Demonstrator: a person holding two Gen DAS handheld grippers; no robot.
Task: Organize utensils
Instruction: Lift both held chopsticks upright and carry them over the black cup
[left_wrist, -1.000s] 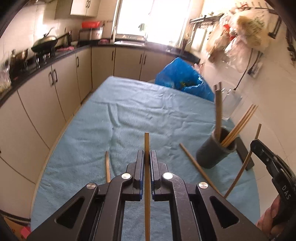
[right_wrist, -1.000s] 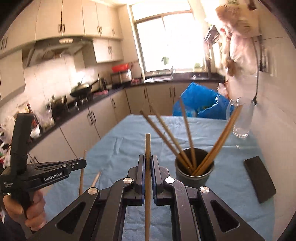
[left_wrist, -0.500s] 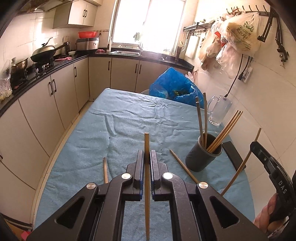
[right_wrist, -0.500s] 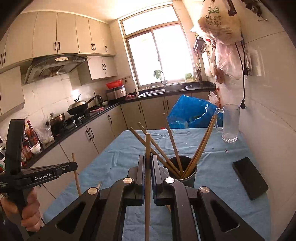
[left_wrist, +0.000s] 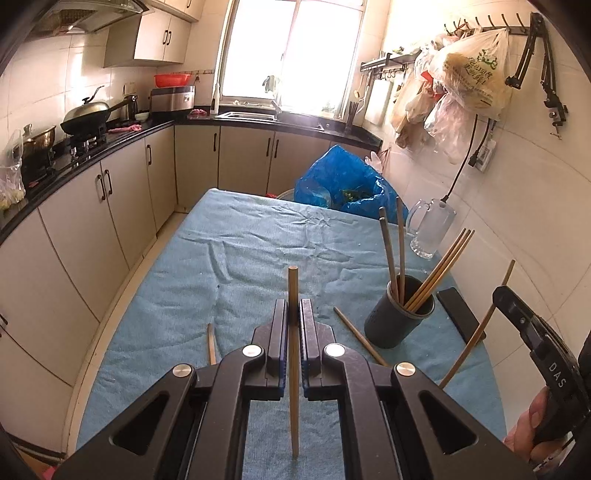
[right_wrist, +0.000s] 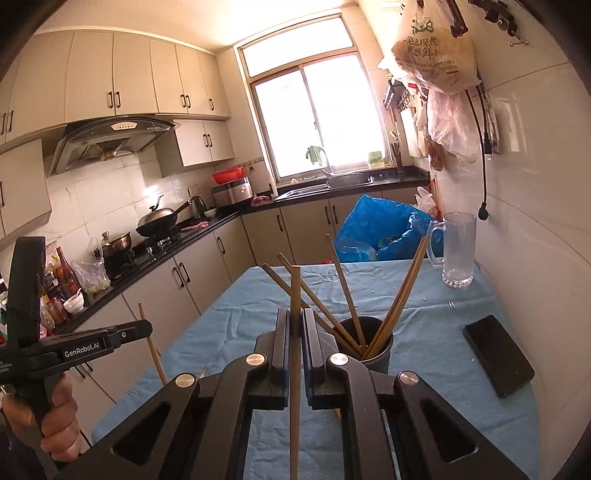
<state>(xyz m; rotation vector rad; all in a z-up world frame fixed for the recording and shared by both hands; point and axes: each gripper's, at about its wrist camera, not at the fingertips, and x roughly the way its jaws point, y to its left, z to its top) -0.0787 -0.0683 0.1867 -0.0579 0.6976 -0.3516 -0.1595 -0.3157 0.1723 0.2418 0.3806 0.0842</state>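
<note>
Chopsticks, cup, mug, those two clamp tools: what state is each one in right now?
Left hand-held gripper: shut on one chopstick.
Right hand-held gripper: shut on another chopstick.
Dark cup: upright, holding several chopsticks.
Loose chopsticks: two lying flat on the blue cloth.
Glass mug: upright, looks empty.
Black phone: flat, screen dark.

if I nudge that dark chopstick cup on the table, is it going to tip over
Possibly. The cup is narrow and taller than wide, and its chopsticks lean far out over one side, likely shifting weight off centre. The blue cloth beneath looks wrinkled and soft, so it may catch rather than slide.
</note>
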